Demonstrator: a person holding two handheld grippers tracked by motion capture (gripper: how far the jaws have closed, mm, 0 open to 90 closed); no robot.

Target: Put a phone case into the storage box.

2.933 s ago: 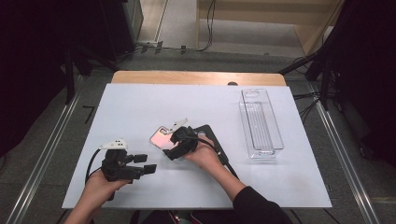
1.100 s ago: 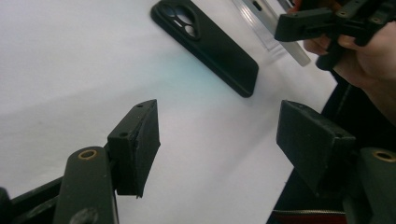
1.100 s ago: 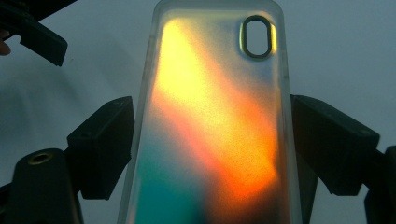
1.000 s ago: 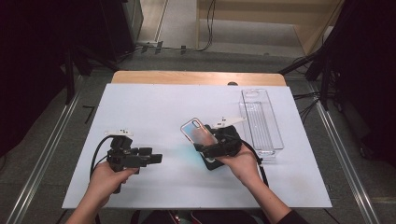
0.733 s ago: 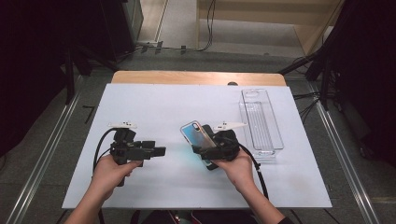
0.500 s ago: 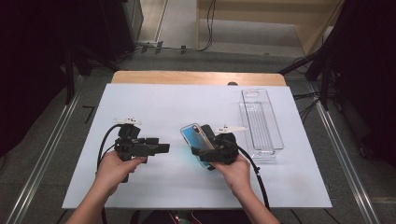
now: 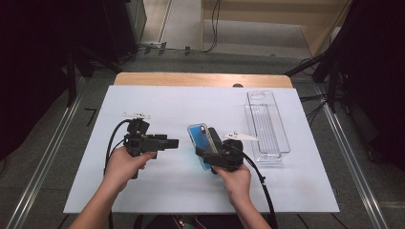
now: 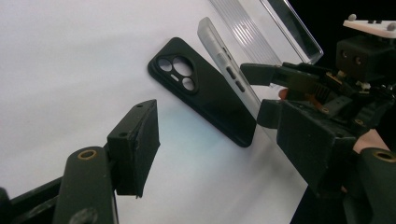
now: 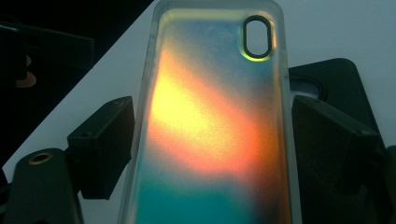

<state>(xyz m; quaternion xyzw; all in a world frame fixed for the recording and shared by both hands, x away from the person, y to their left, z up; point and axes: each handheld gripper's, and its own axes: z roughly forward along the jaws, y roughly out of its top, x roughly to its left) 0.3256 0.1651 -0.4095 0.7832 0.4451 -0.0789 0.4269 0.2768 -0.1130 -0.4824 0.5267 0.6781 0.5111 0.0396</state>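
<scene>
An iridescent phone case [image 9: 210,130] stands tilted up from the table, and my right gripper [image 9: 210,140] is shut on its two long edges. In the high view the case [image 7: 199,143] looks blue, held by the right gripper [image 7: 206,151] near the table's middle. A black phone case [image 8: 205,98] with a camera cutout lies flat on the white surface just behind it. My left gripper [image 7: 172,142] points right toward the held case, a short gap away. Its jaws [image 8: 219,149] stand wide apart with nothing between them.
A clear, long plastic tray [image 7: 266,125] lies at the right of the white table top [image 7: 167,200], close to my right hand. Cables trail from both grippers toward the front edge. A wooden strip [image 7: 200,79] borders the far side.
My left gripper has moved right and farther up the table, toward the held case. My right gripper has shifted a little left and down with the case still in its grip.
</scene>
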